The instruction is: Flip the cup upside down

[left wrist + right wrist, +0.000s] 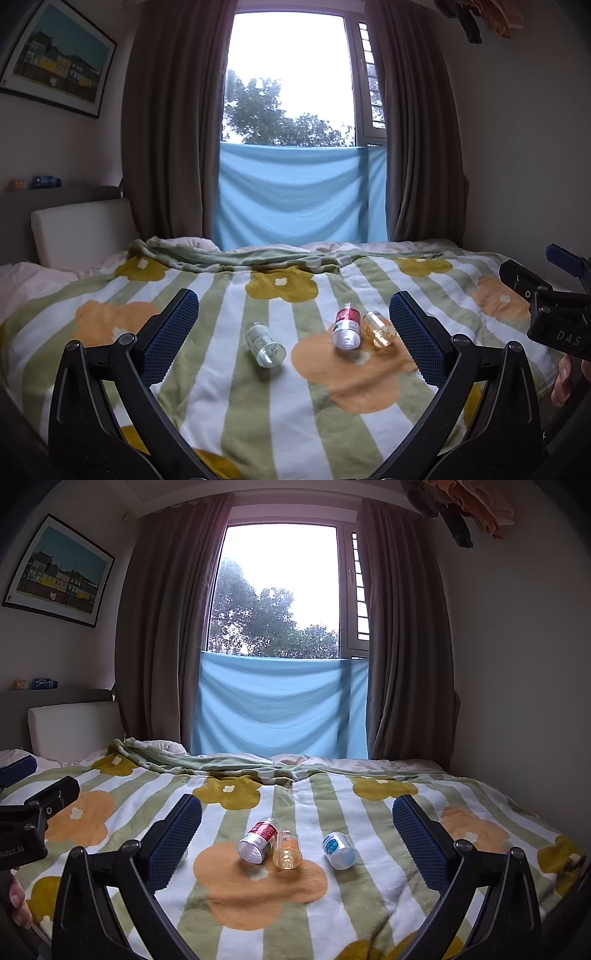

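Several small clear plastic cups lie on their sides on the flowered blanket. In the left wrist view a green-labelled cup lies left of a red-labelled cup and an orange cup, which touch. In the right wrist view I see the red-labelled cup, the orange cup and a blue-labelled cup. My left gripper is open and empty, above the blanket short of the cups. My right gripper is open and empty, also short of them.
The blanket covers a bed, with a white headboard at the left. Curtains and a window with a blue cloth stand behind. The right gripper's body shows at the right edge; the left one's at the left.
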The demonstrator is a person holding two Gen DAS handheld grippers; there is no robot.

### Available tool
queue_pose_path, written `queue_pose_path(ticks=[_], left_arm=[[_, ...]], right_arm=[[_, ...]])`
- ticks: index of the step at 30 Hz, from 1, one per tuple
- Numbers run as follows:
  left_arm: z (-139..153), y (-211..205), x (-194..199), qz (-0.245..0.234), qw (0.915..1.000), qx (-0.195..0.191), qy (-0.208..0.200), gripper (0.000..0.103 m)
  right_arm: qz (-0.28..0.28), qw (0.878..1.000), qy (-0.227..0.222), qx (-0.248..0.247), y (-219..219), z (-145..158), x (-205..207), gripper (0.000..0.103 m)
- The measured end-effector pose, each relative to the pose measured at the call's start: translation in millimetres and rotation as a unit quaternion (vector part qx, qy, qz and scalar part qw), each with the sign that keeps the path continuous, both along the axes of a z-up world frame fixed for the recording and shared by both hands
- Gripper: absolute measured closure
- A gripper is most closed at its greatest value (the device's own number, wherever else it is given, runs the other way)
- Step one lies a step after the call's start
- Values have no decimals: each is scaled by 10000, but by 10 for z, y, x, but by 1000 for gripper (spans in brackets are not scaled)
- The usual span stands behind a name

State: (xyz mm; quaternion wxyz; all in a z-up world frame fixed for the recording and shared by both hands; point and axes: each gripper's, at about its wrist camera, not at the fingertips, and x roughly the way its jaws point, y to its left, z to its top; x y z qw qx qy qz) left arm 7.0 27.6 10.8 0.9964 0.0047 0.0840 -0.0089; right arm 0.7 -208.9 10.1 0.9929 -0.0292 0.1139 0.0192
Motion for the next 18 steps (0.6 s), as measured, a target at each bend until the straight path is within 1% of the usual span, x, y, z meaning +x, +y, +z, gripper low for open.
queue_pose_path(ticks=[7,13,16,18], left_arm=[[-14,-8,25,-38,10000,13,31,0],[-40,-2,105,-117,9997,4,194,0],[-20,-15,234,-280,9992,48,294,0],[-7,-37,417,-423,9980,135,447,0]], right_arm=[[4,10000,-3,-7,-8,-2,7,0],[11,10000,24,-4,-19,-26,5,0],[16,9999,92,-46,-44,-92,38,0],[28,9998,152,-90,-58,-159,87,0]])
